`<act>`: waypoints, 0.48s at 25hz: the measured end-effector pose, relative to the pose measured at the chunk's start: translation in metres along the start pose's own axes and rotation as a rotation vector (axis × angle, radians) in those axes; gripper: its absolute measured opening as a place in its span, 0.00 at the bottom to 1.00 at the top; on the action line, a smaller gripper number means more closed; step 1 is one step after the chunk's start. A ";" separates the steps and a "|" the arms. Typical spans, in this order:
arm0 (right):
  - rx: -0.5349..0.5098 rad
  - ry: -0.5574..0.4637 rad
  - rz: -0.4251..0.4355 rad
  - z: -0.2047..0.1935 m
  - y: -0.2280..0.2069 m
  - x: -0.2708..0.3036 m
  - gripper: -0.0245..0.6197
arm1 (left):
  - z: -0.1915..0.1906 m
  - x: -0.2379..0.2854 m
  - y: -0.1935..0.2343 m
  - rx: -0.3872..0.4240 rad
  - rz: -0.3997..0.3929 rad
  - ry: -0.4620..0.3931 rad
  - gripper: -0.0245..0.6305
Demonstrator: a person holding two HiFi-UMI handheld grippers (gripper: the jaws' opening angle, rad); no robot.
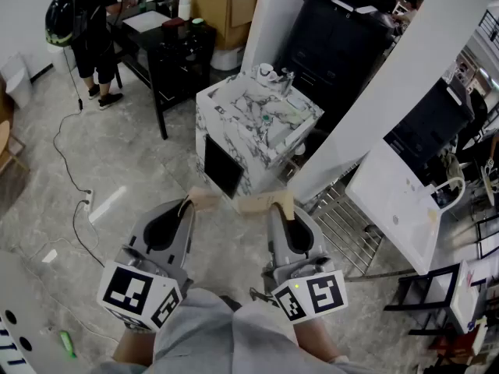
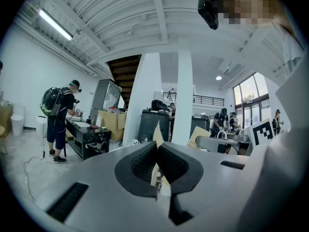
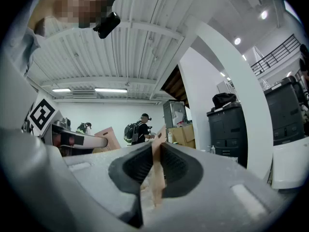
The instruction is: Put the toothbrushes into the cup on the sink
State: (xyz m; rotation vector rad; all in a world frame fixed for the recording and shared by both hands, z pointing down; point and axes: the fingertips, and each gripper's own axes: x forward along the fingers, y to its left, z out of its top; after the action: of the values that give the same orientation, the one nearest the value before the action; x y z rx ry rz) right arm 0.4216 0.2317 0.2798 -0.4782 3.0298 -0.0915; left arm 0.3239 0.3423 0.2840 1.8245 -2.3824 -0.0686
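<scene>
Workshop interior with a grey mottled floor (image 1: 132, 162), seen steeply from above. A white pillar (image 1: 405, 76) slants across the right side of the head view. Behind it stands a black cabinet (image 1: 335, 37).

At centre is the marble-patterned sink unit (image 1: 234, 131), its basin on top and a faucet (image 1: 285, 79) at the far edge. A small white cup (image 1: 265, 72) stands on the sink top just beside the faucet. The toothbrushes cannot be made out at this size.

At upper left a black table (image 1: 168, 49) stands near a cardboard box (image 1: 222, 6). A person with a backpack (image 1: 86, 22) stands at the table's end. A white cable (image 1: 74, 178) trails over the floor.

Both grippers are held low and level at the bottom edge, well apart from the sink.

- The left gripper (image 1: 189, 202) (image 2: 157, 146) has its jaws drawn narrow, pads pressed on a thin pale left card (image 1: 204, 199) (image 2: 158, 132) that stands upright between them.
- The right gripper (image 1: 279, 207) (image 3: 157, 146) is likewise nipped close on a tan right card (image 1: 261, 203) (image 3: 155, 178).

Each gripper carries a marker cube (image 1: 140, 293) at its rear.
</scene>
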 end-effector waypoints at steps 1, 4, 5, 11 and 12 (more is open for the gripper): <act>0.000 0.001 0.000 -0.001 0.000 0.001 0.10 | -0.001 0.001 0.001 0.001 -0.001 0.001 0.05; 0.002 0.004 0.001 -0.003 -0.004 0.003 0.10 | -0.002 0.004 0.000 0.003 -0.002 0.004 0.05; 0.002 0.004 0.002 -0.003 -0.005 0.004 0.10 | -0.002 0.005 -0.001 0.004 0.000 0.005 0.05; 0.004 0.000 0.016 0.000 -0.012 0.000 0.10 | -0.002 0.005 -0.008 0.003 0.018 0.006 0.05; 0.005 -0.002 0.019 0.001 -0.013 -0.002 0.10 | -0.002 0.005 -0.010 0.003 0.023 0.006 0.05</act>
State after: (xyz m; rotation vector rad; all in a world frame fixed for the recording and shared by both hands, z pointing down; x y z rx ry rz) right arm 0.4276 0.2197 0.2802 -0.4490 3.0312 -0.0973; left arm 0.3329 0.3345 0.2854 1.7960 -2.4001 -0.0572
